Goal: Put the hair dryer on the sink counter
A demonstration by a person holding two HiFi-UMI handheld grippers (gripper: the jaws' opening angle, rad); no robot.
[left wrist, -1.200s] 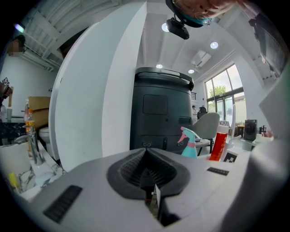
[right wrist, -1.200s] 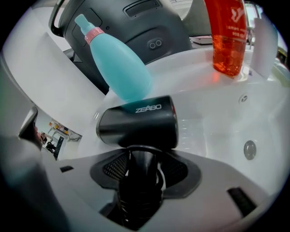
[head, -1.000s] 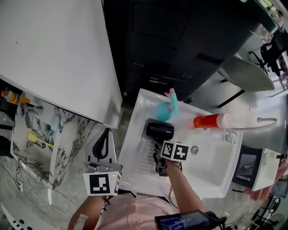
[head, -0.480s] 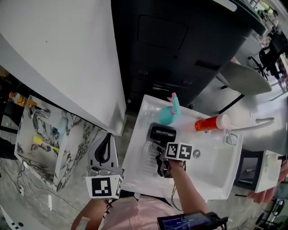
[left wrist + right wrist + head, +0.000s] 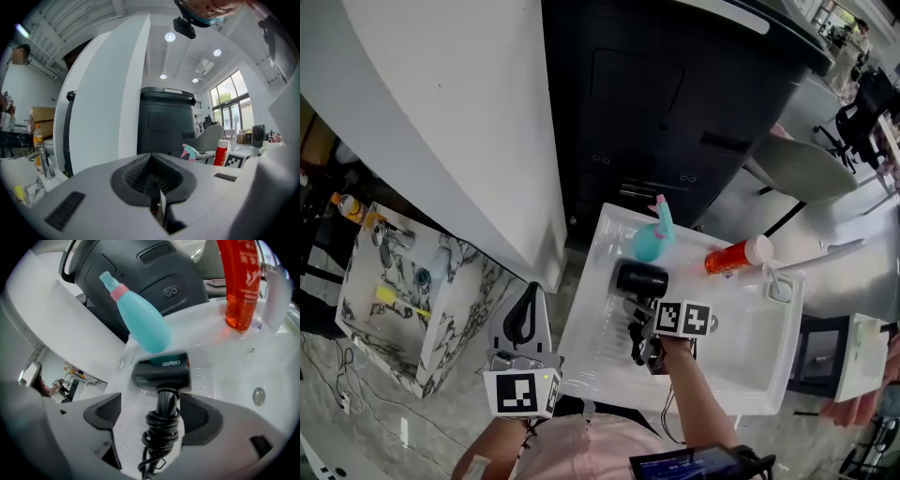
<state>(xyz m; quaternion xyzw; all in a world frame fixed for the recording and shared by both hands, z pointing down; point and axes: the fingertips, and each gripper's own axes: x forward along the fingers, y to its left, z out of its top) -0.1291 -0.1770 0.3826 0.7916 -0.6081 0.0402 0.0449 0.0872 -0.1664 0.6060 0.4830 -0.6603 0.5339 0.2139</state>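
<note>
The black hair dryer (image 5: 639, 279) lies on the white sink counter (image 5: 741, 370), its handle wound with its cord and pointing toward me. My right gripper (image 5: 645, 345) sits over that handle. In the right gripper view the dryer (image 5: 161, 372) is straight ahead and my right gripper (image 5: 154, 411) is opening: the corded handle lies between the jaws, with a gap to each pad. My left gripper (image 5: 523, 305) hangs left of the sink, shut and empty. In its own view the left gripper (image 5: 152, 176) has its pads pressed together.
A teal spray bottle (image 5: 652, 239) stands just behind the dryer, and a red bottle (image 5: 731, 257) lies to its right. A white faucet (image 5: 825, 253) reaches over the basin's right end. A dark cabinet (image 5: 675, 103) is behind and a marbled shelf unit (image 5: 403, 291) at left.
The right gripper's jaws have spread apart off the dryer's handle, and the dryer stays lying on the counter. The left gripper has hardly moved.
</note>
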